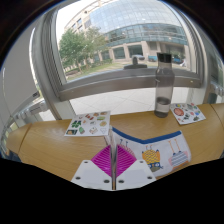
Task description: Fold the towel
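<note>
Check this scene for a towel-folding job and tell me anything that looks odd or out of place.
No towel shows anywhere. The tongs look shut, their pink pads together, right over a printed card on the wooden table. Two more picture cards lie flat beyond, and a bottle stands upright by the window. Nothing is spilled or damaged.

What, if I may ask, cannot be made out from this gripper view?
- Towel: its near edge is hidden behind the gripper, whose fingers are at that edge.
- Towel's printed pictures: too small to identify.
- Printed sheets on the table: too small to read.
- Bottle by the window: contents unclear against the bright glass.
- Table's near part: covered by the gripper and towel.
</note>
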A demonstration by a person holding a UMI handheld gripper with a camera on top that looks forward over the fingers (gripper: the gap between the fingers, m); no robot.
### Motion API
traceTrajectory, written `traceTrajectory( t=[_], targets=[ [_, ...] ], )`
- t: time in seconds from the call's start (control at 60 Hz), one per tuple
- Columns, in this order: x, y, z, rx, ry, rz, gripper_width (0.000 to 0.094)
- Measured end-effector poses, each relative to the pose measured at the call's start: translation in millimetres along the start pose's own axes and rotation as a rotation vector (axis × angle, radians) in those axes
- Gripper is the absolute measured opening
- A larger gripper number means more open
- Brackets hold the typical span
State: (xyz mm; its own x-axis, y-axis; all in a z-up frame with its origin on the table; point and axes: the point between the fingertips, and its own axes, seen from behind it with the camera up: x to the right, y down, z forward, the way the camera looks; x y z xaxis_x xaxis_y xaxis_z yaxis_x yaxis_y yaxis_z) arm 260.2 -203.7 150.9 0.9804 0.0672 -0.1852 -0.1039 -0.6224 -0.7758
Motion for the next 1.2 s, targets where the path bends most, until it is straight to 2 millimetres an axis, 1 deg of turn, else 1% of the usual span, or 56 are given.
traceTrajectory(
  t=[0.05,0.067,0.117,0.133,0.15,0.183,0.233,0.25,0.267,0.283,0.317,0.333,0.35,0.367,0.433,0.45,0.483,0.5,0.517,0.533,0.55,0.583,0.6,0.617,0.65,0.667,0.717,0.733,0.783,0.85,0.867,0.917,0.95,0.967,1.017,1.033,1.083,1.1,1.117,1.183,1.2],
  targets=[
    [23.1,-28.7,-25.1,0.034,-0.020,0.021,0.0028],
    [23.3,-26.9,-17.7,0.045,-0.020,0.025,0.0028],
    [58.2,-47.6,-38.3,0.066,-0.022,0.033,0.0027],
    [69.5,-57.8,-44.9,0.073,-0.023,0.035,0.0028],
    [69.6,-51.2,-35.0,0.081,-0.018,0.036,0.0027],
    [103.6,-56.7,-39.5,0.088,0.002,0.036,0.0028],
    [158.8,-54.2,-38.0,0.077,0.050,0.032,0.0027],
    [152.2,-51.2,-33.4,0.075,0.066,0.031,0.0028],
    [172.8,-39.8,-25.7,0.068,0.085,0.029,0.0027],
    [191.1,-36.5,-22.5,0.063,0.104,0.025,0.0027],
    [228.1,-22.5,-5.2,0.046,0.139,0.012,0.0027],
    [235.8,-37.7,-29.5,0.037,0.150,0.010,0.0027],
    [224.7,-27.2,-18.3,0.032,0.163,0.007,0.0028],
    [237.1,-21.5,-14.0,0.029,0.175,0.000,0.0031],
    [283.1,3.0,6.0,0.002,0.242,-0.039,0.0159],
    [275.1,-2.4,-7.2,-0.006,0.255,-0.050,0.0172],
    [278.9,10.2,3.0,-0.007,0.268,-0.073,0.0173],
    [280.7,13.2,5.9,-0.006,0.267,-0.081,0.0191],
    [281.3,16.0,8.5,-0.006,0.262,-0.085,0.0231],
    [295.1,6.1,3.9,-0.010,0.260,-0.088,0.0284],
    [287.1,5.2,-6.6,-0.007,0.261,-0.090,0.0343],
    [287.3,2.2,-10.0,0.011,0.266,-0.096,0.0426],
    [286.5,-1.1,-12.7,0.023,0.268,-0.099,0.0440],
    [286.9,-6.7,-10.3,0.033,0.263,-0.102,0.0444],
    [278.4,-16.5,-24.7,0.064,0.252,-0.104,0.0457],
    [274.4,-22.1,-28.7,0.077,0.246,-0.101,0.0479],
    [258.3,-39.8,-48.6,0.123,0.224,-0.082,0.0576],
    [253.8,-45.4,-48.1,0.141,0.216,-0.080,0.0603],
    [232.3,-61.2,-70.9,0.192,0.189,-0.078,0.0675],
    [199.5,-80.3,-106.1,0.257,0.168,-0.087,0.0785],
    [196.6,-82.3,-104.3,0.271,0.166,-0.091,0.0797],
    [170.9,-87.0,-124.8,0.297,0.151,-0.107,0.0807],
    [152.2,-88.2,-134.7,0.312,0.140,-0.110,0.0816],
    [146.0,-87.3,-138.4,0.319,0.134,-0.109,0.0826],
    [117.9,-82.5,-153.3,0.335,0.114,-0.107,0.0837],
    [109.8,-80.1,-155.5,0.339,0.107,-0.109,0.0836],
    [84.0,-68.6,-165.2,0.344,0.092,-0.106,0.0835],
    [72.2,-63.4,-168.4,0.343,0.088,-0.104,0.0833],
    [67.4,-58.6,-168.3,0.341,0.084,-0.101,0.0833],
    [34.3,-35.8,-174.3,0.334,0.074,-0.093,0.0832],
    [31.3,-30.2,-173.5,0.330,0.074,-0.088,0.0835]
  ],
)
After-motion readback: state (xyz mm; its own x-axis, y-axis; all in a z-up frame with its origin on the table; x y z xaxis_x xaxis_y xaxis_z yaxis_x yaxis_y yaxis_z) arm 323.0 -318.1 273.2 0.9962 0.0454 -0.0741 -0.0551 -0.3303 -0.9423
